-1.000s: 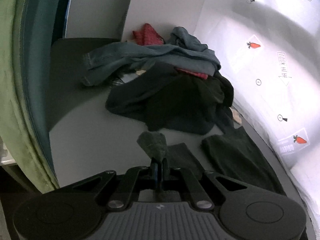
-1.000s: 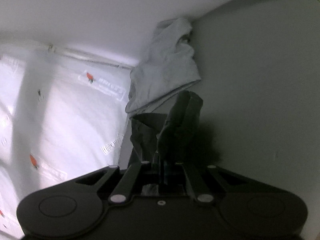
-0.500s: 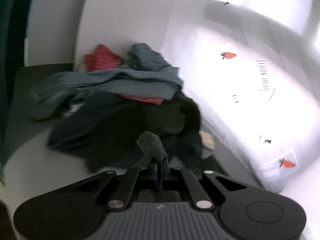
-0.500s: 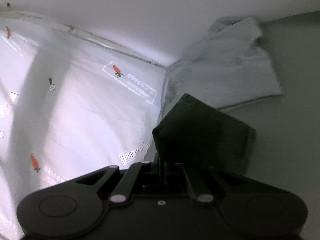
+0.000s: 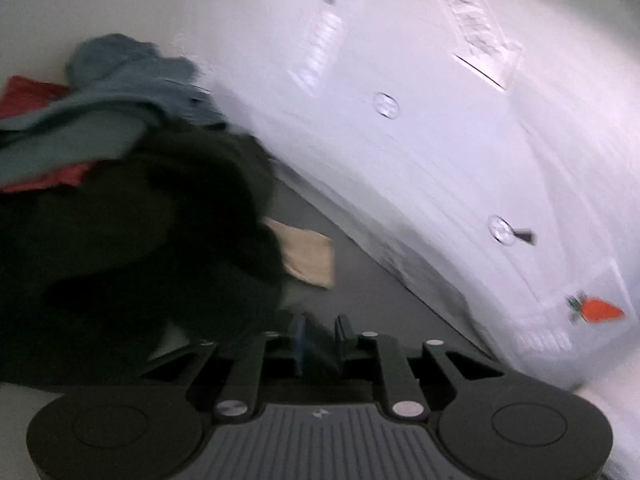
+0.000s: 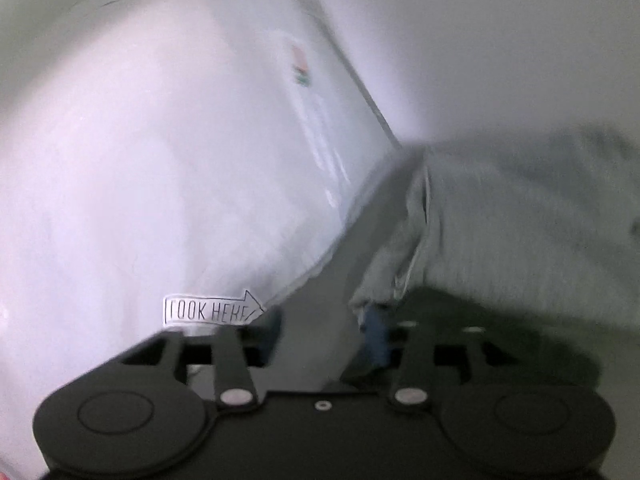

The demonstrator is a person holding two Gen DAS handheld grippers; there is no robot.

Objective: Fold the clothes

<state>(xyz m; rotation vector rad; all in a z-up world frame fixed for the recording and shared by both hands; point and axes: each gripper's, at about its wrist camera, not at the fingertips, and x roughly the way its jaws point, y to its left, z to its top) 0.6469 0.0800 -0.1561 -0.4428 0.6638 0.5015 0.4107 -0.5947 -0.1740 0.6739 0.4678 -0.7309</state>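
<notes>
My left gripper [image 5: 322, 336] has its jaws opening, with a narrow gap between them; a dark scrap of cloth seems to lie in the gap, blurred. Just left of it is a heap of clothes: black garments [image 5: 132, 248], a blue-grey one [image 5: 120, 92] and a red one [image 5: 28, 92]. A tan cloth [image 5: 310, 256] pokes out from under the heap. My right gripper [image 6: 324, 332] is opening wide over bare grey table [image 6: 352, 256], nothing between its fingers. A dark green garment [image 6: 480, 320] lies flat by its right finger, next to a light grey garment [image 6: 520, 220].
White plastic-wrapped sheeting [image 5: 460, 140] with carrot logos and a "LOOK HERE" arrow label [image 6: 212, 312] rises along the table's far side. A plain white wall [image 6: 480, 40] stands behind the grey garment. A strip of table [image 5: 360, 280] runs between the heap and the sheeting.
Both grippers swept sideways toward the white sheeting. The right one let go of the dark green garment, which now lies on the table. The left jaws have parted from shut.
</notes>
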